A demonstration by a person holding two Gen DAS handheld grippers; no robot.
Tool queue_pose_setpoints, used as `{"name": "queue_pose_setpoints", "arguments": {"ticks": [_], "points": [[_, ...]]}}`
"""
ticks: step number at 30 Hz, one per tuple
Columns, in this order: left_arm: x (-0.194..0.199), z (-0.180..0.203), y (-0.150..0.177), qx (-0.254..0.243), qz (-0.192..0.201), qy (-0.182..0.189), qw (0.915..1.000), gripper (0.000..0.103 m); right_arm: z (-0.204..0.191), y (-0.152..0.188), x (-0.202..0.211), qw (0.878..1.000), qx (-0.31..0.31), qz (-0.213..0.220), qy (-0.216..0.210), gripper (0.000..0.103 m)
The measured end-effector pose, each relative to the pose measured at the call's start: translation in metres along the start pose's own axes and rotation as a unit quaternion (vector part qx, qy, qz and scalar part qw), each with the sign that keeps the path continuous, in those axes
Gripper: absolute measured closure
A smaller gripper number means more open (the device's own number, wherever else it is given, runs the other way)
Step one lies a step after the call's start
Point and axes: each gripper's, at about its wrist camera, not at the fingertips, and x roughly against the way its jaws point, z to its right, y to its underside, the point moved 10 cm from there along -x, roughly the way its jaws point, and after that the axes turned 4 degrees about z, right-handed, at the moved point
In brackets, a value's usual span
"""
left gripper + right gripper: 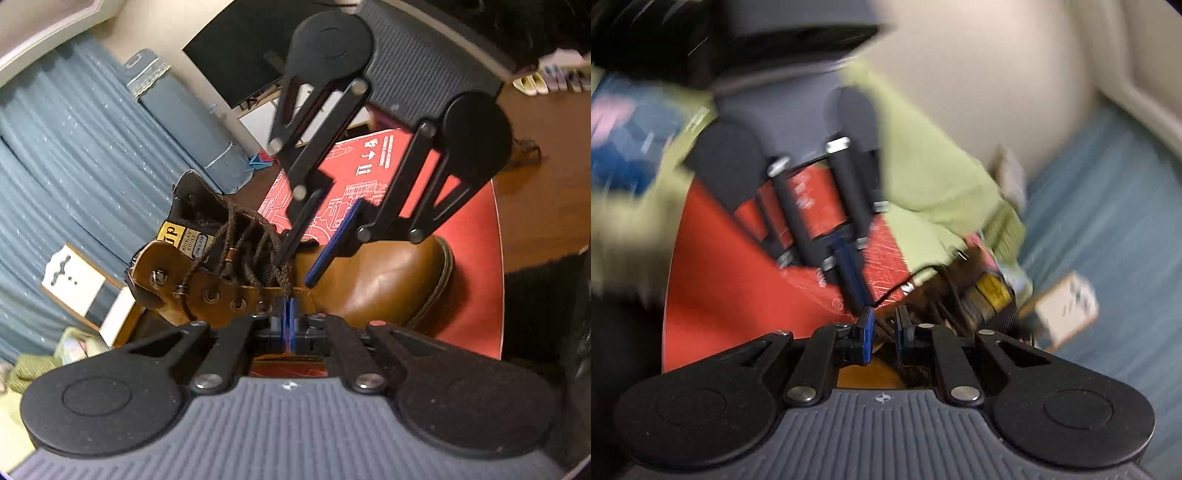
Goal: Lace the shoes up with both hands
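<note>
- The left tool (289, 314) sits just beside the near flank of a tan boot (369, 280), its two blue pads pressed together on a strand of dark brown lace (284, 280) by the lowest eyelets.
- The right tool (310, 254) reaches down over the boot from above, its blue-faced fingers held narrowly apart; one finger touches the laces over the tongue, yet I cannot tell whether it holds any.
- In the blurred right wrist view its pads (866, 332) stand apart with dark lace strands between them.
- The boot lies on a red mat (476, 295) on the counter, toe to the right and the open collar to the left.
- Its leather is smooth and glossy with a rounded toe cap; the lace is a rough braided cord, crossing through round metal eyelets (238, 303).
- A yellow woven label (173, 236) sits on the dark tongue.
- Blue pleated curtains (74, 166) hang behind.
</note>
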Motion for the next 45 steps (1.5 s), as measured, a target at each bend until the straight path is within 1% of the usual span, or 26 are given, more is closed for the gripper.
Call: {"name": "queue_pose_setpoints", "arguments": {"ticks": [1, 4, 6, 8, 9, 10, 12, 13, 15, 17, 19, 22, 23, 28, 34, 41, 45], "points": [[0.000, 0.000, 0.000, -0.005, 0.001, 0.000, 1.0000, 0.103, -0.005, 0.000, -0.006, 0.999, 0.042, -0.012, 0.000, 0.091], [-0.001, -0.003, 0.001, -0.010, 0.006, -0.002, 0.9999, 0.103, -0.012, 0.003, -0.018, 0.991, 0.129, -0.032, 0.009, 0.091], [0.003, -0.007, 0.003, -0.006, 0.010, -0.001, 0.9999, 0.103, -0.014, 0.003, -0.025, 0.987, 0.158, -0.035, 0.011, 0.092], [0.004, -0.009, 0.006, 0.000, 0.011, -0.003, 0.9999, 0.103, -0.018, 0.003, -0.029, 0.983, 0.178, -0.037, 0.006, 0.098], [0.004, -0.010, 0.007, 0.007, 0.013, -0.005, 0.9999, 0.103, -0.017, 0.002, -0.029, 0.984, 0.173, -0.038, 0.007, 0.098], [0.004, -0.012, 0.008, 0.016, 0.015, -0.008, 0.9997, 0.103, -0.015, 0.000, -0.030, 0.985, 0.168, -0.038, 0.008, 0.103], [0.005, -0.024, 0.013, 0.044, 0.018, -0.030, 0.9984, 0.102, -0.012, -0.002, -0.030, 0.987, 0.156, -0.039, 0.010, 0.103], [0.004, -0.033, 0.016, 0.057, 0.017, -0.047, 0.9971, 0.102, -0.008, -0.005, -0.030, 0.990, 0.132, -0.042, 0.014, 0.103], [0.003, -0.054, 0.022, 0.085, 0.014, -0.085, 0.9926, 0.102, 0.006, -0.009, -0.031, 0.993, 0.096, -0.056, 0.048, 0.103], [0.002, -0.069, 0.025, 0.101, 0.016, -0.105, 0.9891, 0.101, 0.024, -0.011, -0.032, 0.991, 0.060, -0.082, 0.091, 0.103], [-0.001, -0.083, 0.026, 0.110, 0.022, -0.120, 0.9864, 0.101, 0.037, -0.015, -0.034, 0.988, 0.033, -0.099, 0.114, 0.103], [-0.003, -0.089, 0.024, 0.112, 0.031, -0.122, 0.9857, 0.101, 0.052, -0.023, -0.039, 0.980, 0.011, -0.134, 0.145, 0.103], [-0.004, -0.090, 0.023, 0.113, 0.035, -0.120, 0.9857, 0.101, 0.054, -0.026, -0.041, 0.980, 0.006, -0.137, 0.147, 0.103], [-0.005, -0.089, 0.018, 0.115, 0.056, -0.109, 0.9858, 0.101, 0.054, -0.034, -0.051, 0.977, 0.005, -0.153, 0.146, 0.103], [0.002, -0.088, 0.013, 0.116, 0.074, -0.103, 0.9851, 0.101, 0.055, -0.034, -0.062, 0.974, 0.008, -0.167, 0.154, 0.103], [0.004, -0.089, 0.014, 0.108, 0.078, -0.100, 0.9861, 0.101, 0.047, -0.032, -0.072, 0.973, 0.017, -0.175, 0.149, 0.103], [0.004, -0.087, 0.016, 0.098, 0.077, -0.094, 0.9877, 0.101, 0.047, -0.032, -0.077, 0.973, 0.010, -0.176, 0.151, 0.103]]}}
